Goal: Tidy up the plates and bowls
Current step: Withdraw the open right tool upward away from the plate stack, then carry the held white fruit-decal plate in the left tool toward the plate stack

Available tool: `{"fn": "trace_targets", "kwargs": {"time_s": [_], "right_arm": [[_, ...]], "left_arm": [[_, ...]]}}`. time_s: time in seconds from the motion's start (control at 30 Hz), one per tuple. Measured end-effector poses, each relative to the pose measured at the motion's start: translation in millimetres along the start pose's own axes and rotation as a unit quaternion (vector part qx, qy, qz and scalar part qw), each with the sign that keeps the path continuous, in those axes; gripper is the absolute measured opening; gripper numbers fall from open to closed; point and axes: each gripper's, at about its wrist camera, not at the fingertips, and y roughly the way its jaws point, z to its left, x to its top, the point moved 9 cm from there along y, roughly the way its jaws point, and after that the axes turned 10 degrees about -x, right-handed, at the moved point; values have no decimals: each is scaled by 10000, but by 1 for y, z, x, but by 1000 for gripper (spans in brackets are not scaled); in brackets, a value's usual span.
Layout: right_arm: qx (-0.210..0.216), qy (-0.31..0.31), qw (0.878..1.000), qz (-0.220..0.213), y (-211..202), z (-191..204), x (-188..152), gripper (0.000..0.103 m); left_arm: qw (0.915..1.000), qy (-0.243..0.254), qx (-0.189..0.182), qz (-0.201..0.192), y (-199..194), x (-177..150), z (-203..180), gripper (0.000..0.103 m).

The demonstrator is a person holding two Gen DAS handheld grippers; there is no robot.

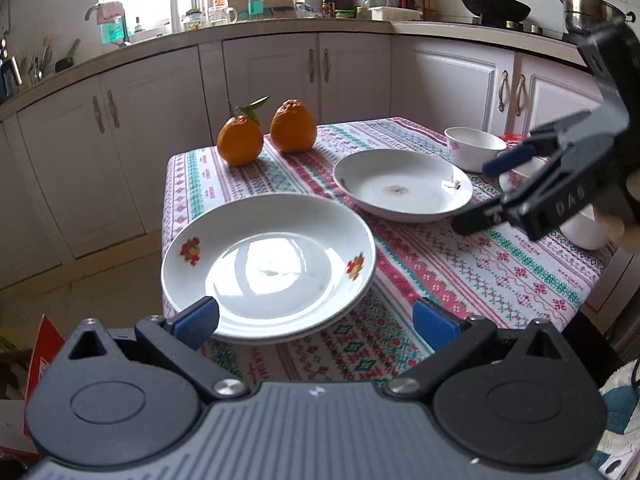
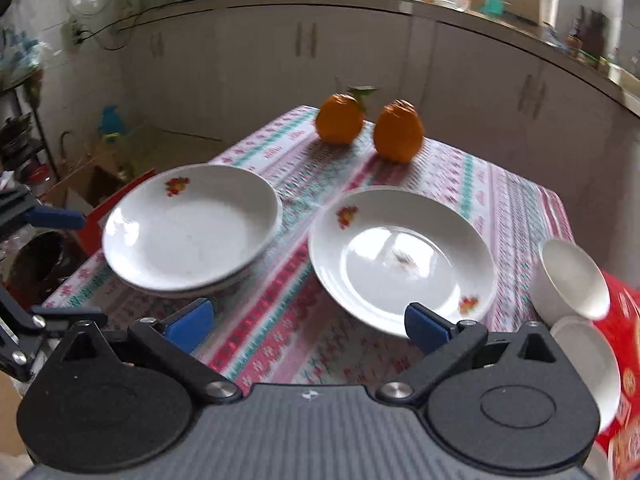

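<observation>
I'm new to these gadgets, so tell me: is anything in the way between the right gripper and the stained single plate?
Nothing visible. The open right gripper faces the stained plate across bare tablecloth; the bowls sit off to its right.

Two near, downward wrist views (shared table (image 1: pixel 520 264))

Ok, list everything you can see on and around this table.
tablecloth: one, red, green and white pattern, covering the table
oranges: two, orange, far end of the table
stacked plates: two, white with red prints, table edge by the left gripper
single plate: one, white with red prints, mid-table
bowls: at least two, white, beside the single plate
wok: one, black, on the stove behind
left gripper: one, black with blue pads, open
right gripper: one, same colours, open
</observation>
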Motion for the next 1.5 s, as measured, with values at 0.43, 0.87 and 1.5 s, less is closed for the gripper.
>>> {"fn": "trace_targets", "kwargs": {"time_s": [0.43,0.87,1.5], "right_arm": [[-257,491,9982,249,27,-40,-27,103],[-369,570,9954,671,76,-47,-43,103],[-407,730,9957,404,88,-54,-36,103]], "left_arm": [[9996,212,3,185,37,49,-5,102],[9935,887,-395,589,118,114,-10,102],[9712,1052,-1434,1585,239,155,-9,102]]}}
